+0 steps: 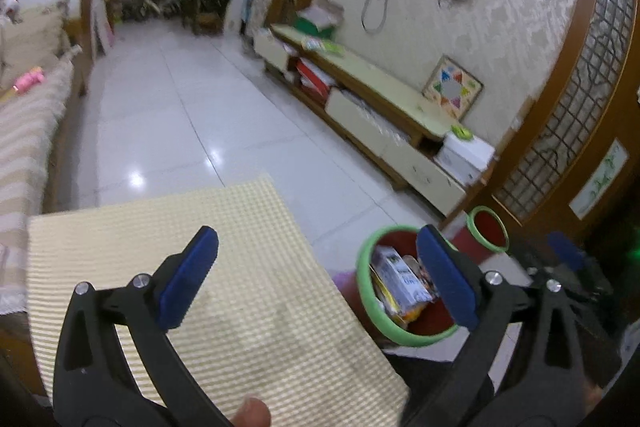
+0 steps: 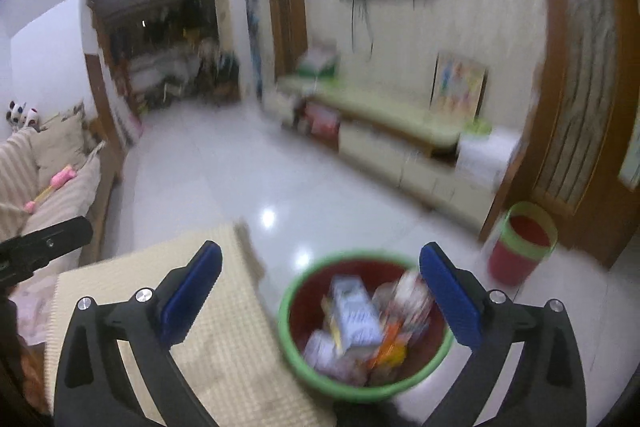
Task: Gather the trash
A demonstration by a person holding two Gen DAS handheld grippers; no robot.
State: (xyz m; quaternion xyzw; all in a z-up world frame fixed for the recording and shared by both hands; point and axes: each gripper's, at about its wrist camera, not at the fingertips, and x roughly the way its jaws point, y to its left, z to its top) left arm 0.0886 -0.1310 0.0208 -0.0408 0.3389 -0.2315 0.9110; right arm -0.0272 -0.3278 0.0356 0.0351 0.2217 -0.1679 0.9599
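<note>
Right wrist view shows the right gripper [image 2: 320, 295] with jaws spread wide and holding nothing, above a red bin [image 2: 362, 383] with a green rim that holds cartons and wrappers [image 2: 356, 323], just beside the mat-covered table [image 2: 224, 347]. The left gripper [image 1: 320, 279] is equally wide and empty. Judging by this, a drop looks finished; next comes finding remaining trash, none visible on the table.

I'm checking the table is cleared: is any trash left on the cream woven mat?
No: the cream woven mat lies bare, and the cartons and wrappers sit in the green-rimmed red bin beside it.
</note>
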